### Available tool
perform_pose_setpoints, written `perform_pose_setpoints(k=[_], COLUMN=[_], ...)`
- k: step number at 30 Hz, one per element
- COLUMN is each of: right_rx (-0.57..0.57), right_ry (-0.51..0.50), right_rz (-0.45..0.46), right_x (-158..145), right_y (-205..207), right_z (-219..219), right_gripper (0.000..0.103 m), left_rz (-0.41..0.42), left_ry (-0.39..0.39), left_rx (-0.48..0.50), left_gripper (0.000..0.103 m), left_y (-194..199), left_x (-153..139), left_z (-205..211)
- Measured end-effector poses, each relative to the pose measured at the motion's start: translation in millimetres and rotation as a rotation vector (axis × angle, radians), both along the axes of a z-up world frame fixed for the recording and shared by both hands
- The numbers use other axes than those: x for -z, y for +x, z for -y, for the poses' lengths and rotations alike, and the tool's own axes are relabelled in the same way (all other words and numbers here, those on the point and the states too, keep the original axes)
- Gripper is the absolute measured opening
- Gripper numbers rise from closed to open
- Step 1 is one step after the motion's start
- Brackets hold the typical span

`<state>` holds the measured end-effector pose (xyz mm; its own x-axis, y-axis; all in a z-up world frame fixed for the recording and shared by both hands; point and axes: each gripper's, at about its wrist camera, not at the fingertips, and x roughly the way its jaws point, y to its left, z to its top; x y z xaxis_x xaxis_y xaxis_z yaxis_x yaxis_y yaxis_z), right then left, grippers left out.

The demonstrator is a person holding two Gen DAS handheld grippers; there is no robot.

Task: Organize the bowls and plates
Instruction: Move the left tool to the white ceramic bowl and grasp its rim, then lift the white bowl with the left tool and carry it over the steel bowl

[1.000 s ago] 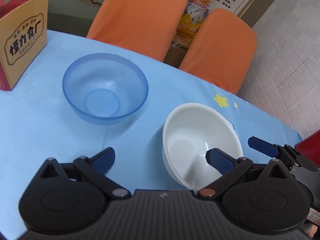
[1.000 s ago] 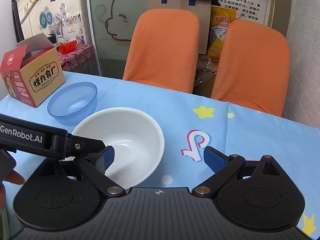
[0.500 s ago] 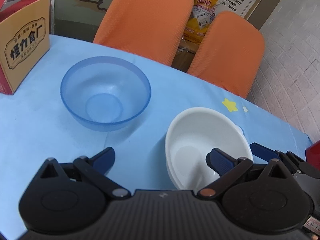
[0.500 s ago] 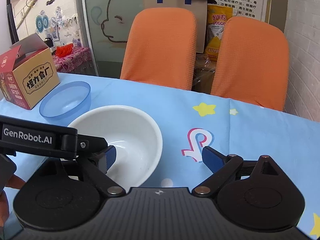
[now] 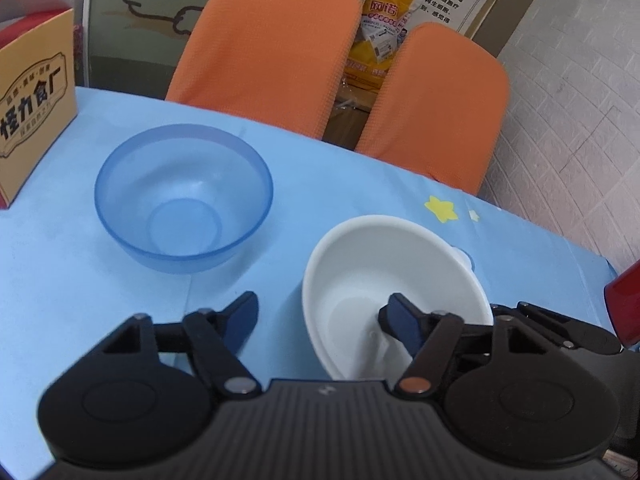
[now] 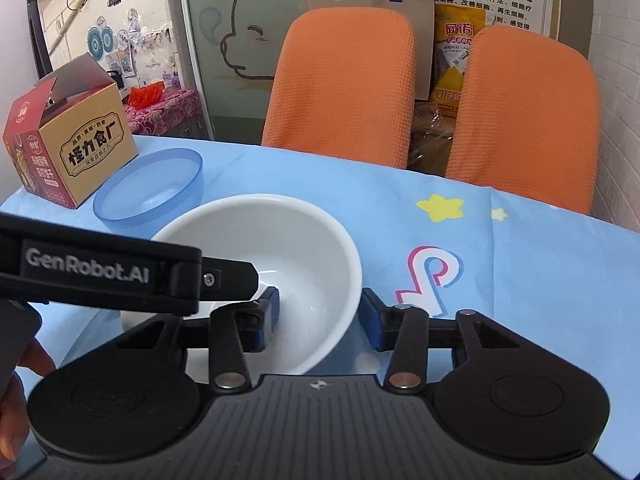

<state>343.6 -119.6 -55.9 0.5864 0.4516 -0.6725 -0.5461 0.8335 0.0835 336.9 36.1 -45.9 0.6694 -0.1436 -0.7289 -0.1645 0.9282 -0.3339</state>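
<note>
A white bowl sits on the blue tablecloth, with a translucent blue bowl to its left. My left gripper is open, its jaws straddling the white bowl's left wall, with the right finger inside. My right gripper is partly closed, its jaws straddling the bowl's near right wall, with the left finger inside. I cannot tell whether its pads touch the wall. The bowl looks tilted in the left wrist view.
A yellow and red cardboard snack box stands at the table's left. Two orange chairs stand behind the table's far edge. A white brick wall is on the right.
My right gripper's jaws have narrowed around the white bowl's right wall. Both grippers have moved forward onto the bowl, which now looks tilted.
</note>
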Motion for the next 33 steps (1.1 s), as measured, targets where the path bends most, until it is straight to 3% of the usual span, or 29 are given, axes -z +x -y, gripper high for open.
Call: perform_pose_setpoints(k=[3, 9, 10, 13, 24, 33], right_rx=[-0.020, -0.041, -0.048, -0.058, -0.083, -0.050], right_ry=[-0.005, -0.001, 0.004, 0.010, 0.023, -0.018], right_rz=[-0.003, 0.041, 0.045, 0.038, 0.040, 0.101], right_x=[-3.3, -20.1, -21.6, -20.8, -28.7, -53.5], right_y=[-4.0, -15.0, -16.7, -17.6, -27.8, -105.0], right_z=[-6.5, -10.6, -11.1, -12.3, -13.2, 7.4], right_gripper=[0.061, 0.062, 0.069, 0.073, 0.074, 0.079], left_rz=[-0.001, 0.044, 0.048, 0.040, 0.042, 0.062], left_ry=[-0.038, -0.023, -0.025, -0.029, -0.069, -0.121], left_rx=[0.005, -0.003, 0.002, -0.004, -0.030, 0.060], left_gripper=[0.054, 0.055, 0.055, 0.057, 0.060, 0.065], left_y=[-1.0, -12.3, -14.4, -18.2, -32.4, -99.7], left_x=[-3.0, -23.8, -25.9, -26.4, -34.1, -55.4], left_z=[-1.7, -1.5, -2.6, -2.7, -8.8, 11.6])
